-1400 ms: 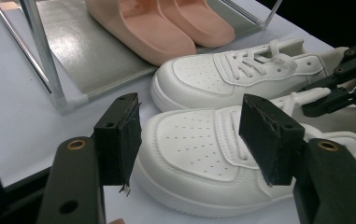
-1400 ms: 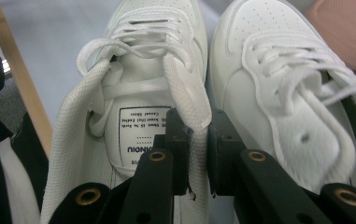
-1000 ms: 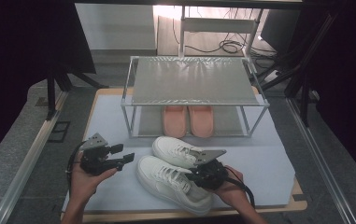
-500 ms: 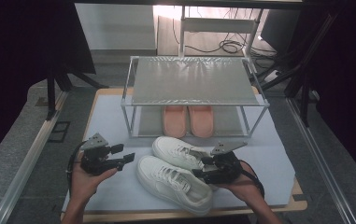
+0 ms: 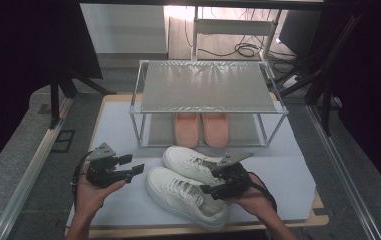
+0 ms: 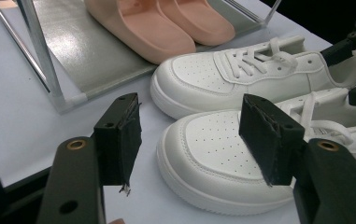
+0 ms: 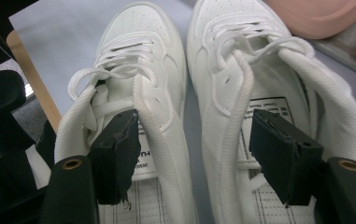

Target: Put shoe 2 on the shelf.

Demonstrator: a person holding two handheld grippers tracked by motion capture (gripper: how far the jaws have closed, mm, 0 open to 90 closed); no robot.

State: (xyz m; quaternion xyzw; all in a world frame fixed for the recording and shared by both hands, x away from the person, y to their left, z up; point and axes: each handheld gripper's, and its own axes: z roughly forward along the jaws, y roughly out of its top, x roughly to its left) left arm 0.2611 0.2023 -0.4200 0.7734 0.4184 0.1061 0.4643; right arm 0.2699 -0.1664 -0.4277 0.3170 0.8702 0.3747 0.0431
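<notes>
My right hand-held gripper, jaws just opened, straddles both white sneakers' adjoining collars; closing risks pinching laces. Left hand-held gripper open, idle.

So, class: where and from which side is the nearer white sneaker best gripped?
Probably the heel collar of the nearer sneaker, from behind. Its opening faces up, giving a thin wall for the jaws to straddle, and the open right gripper sits at that end. The rounded toe offers no edge.
</notes>
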